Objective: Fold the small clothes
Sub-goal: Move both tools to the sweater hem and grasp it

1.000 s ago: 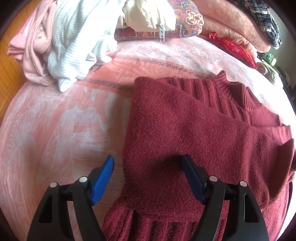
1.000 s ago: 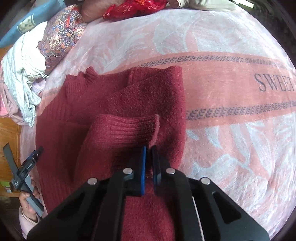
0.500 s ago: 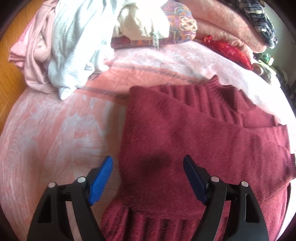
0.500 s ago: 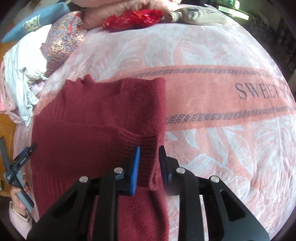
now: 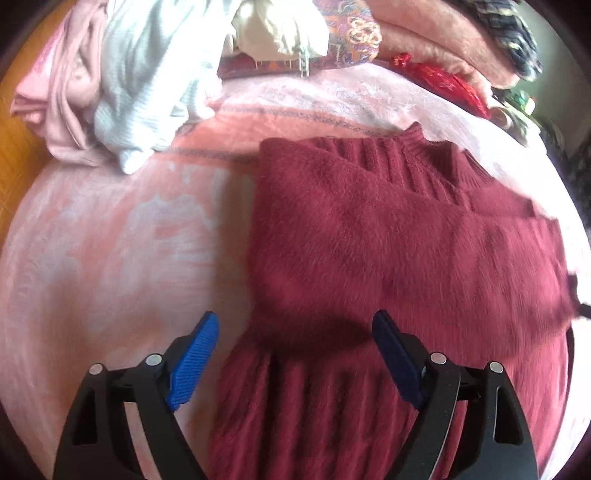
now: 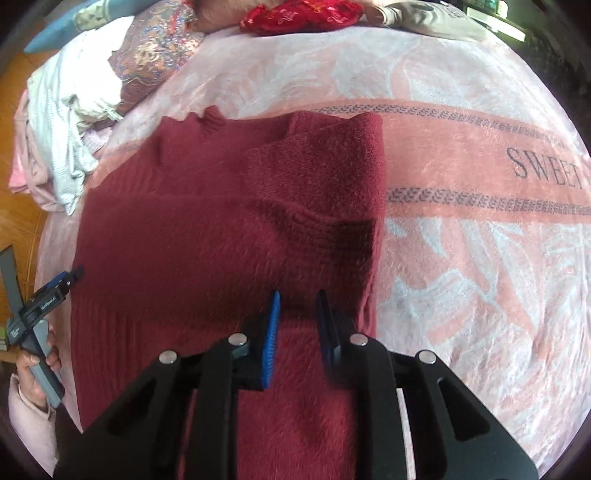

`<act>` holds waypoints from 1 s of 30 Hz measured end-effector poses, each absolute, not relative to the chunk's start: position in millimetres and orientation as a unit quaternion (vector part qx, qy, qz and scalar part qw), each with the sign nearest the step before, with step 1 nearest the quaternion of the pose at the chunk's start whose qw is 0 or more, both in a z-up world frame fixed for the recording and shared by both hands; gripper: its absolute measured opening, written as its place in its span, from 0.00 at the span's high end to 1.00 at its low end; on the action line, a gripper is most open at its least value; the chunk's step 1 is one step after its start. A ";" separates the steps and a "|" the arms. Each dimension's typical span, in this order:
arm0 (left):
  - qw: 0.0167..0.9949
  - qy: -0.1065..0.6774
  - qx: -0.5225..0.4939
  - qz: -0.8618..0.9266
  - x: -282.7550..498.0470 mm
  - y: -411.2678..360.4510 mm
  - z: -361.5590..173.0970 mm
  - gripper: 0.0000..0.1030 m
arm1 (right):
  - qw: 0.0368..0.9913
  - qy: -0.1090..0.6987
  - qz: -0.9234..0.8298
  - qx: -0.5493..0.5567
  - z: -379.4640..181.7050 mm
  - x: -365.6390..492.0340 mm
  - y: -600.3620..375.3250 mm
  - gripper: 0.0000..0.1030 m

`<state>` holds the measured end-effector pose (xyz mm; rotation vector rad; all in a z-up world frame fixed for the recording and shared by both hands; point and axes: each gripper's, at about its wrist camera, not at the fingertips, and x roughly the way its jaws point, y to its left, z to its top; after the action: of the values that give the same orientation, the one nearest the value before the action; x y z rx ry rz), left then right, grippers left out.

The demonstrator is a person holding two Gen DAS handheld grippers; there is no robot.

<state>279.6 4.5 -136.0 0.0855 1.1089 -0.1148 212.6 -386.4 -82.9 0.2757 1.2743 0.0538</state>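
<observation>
1. On a pink plush blanket with pale leaf patterns [image 6: 461, 295] lies a dark red fuzzy knitted sweater [image 6: 207, 258], spread flat with its ribbed collar pointing toward the far pile of laundry.
2. Both sleeves are folded across the body of the sweater; in the right wrist view one ribbed cuff [image 6: 325, 232] rests on top, near the garment's right edge.
3. From the left wrist view, the left gripper [image 5: 295, 354] hovers over the sweater's lower left part, its blue-padded fingers [image 5: 192, 354] spread wide with nothing between them.
4. One left finger sits above the blanket, the other above the red knit.
5. From the right wrist view, the right gripper [image 6: 297, 325] hangs over the sweater's lower right area, its jaws parted by a narrow gap and gripping no cloth.
6. At the left edge of that view, the person's left hand [image 6: 37, 373] holds the left tool's grey handle just beside the sweater's edge.
7. Beyond the sweater are a crumpled white ribbed garment [image 5: 144, 85], a pale pink garment [image 5: 62, 92], a paisley-patterned cushion [image 6: 155, 51] and a shiny red embroidered cloth [image 6: 303, 14].
8. Grey letters reading "SWEET" [image 6: 546, 170] run along the blanket's striped band.
</observation>
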 end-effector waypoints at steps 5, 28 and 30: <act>0.829 0.549 0.072 -0.078 195.9 39.8 -125.1 0.15 | 0.784 0.603 0.089 0.112 -60.0 113.0 -380.1 0.53; 0.771 0.632 0.030 -0.071 69.3 91.6 -180.5 0.15 | 0.734 0.650 0.135 0.145 -132.1 -49.0 -378.1 0.45; 0.765 0.637 0.020 -0.093 66.6 93.0 -183.1 0.16 | 0.730 0.649 0.157 0.149 -131.6 -49.7 -373.9 0.47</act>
<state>66.6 93.0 -183.1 0.0440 1.3854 -0.2018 -49.7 -373.9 -131.6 0.3279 1.4290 0.3460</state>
